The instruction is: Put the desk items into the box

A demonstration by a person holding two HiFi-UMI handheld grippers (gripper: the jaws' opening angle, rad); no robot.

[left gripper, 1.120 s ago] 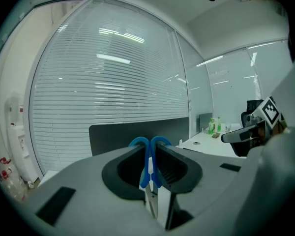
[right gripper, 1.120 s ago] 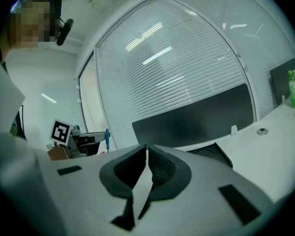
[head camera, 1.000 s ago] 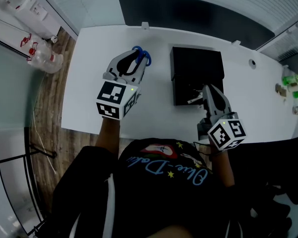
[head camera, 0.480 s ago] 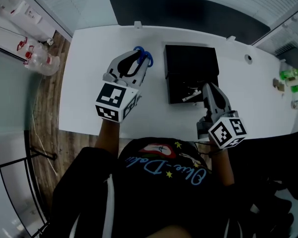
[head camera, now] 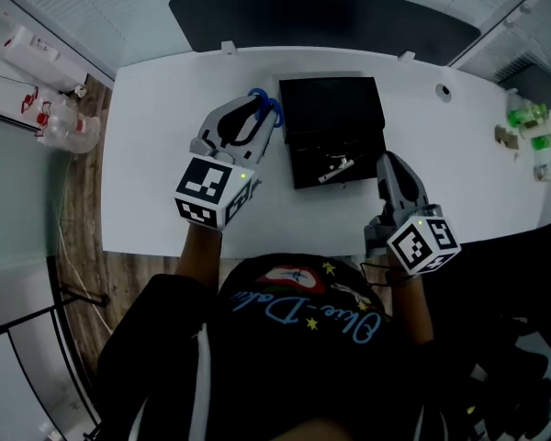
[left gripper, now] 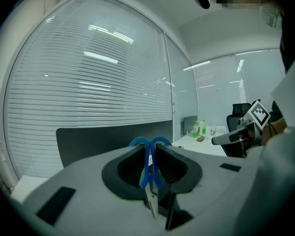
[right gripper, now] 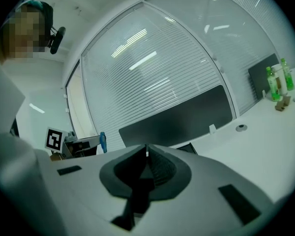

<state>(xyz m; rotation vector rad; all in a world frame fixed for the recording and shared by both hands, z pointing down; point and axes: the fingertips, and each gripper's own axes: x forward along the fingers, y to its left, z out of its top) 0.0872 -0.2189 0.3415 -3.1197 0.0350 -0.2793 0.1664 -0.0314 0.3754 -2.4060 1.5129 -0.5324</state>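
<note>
While the left tongs (left gripper: 150,154) are clamping the blue scissors (left gripper: 147,173), blade tips partly hidden, the right tongs (right gripper: 146,154) are sitting pressed together, empty. Farther off, the black box (head camera: 331,108) is resting on the tabletop (head camera: 156,154), holding a small metal item (head camera: 333,165) too dim to identify.

Cool, even overhead light is washing the white tabletop (head camera: 165,182) in the head view, casting only faint, soft shadows beside the black box (head camera: 331,108), whose inside is sinking into darkness. Beyond the tabletop, strip lights (left gripper: 101,57) are glaring off the blinds (left gripper: 64,107) in both gripper views. Fisheye distortion is bending lines around the tabletop, and dark vignetting is closing the corners
</note>
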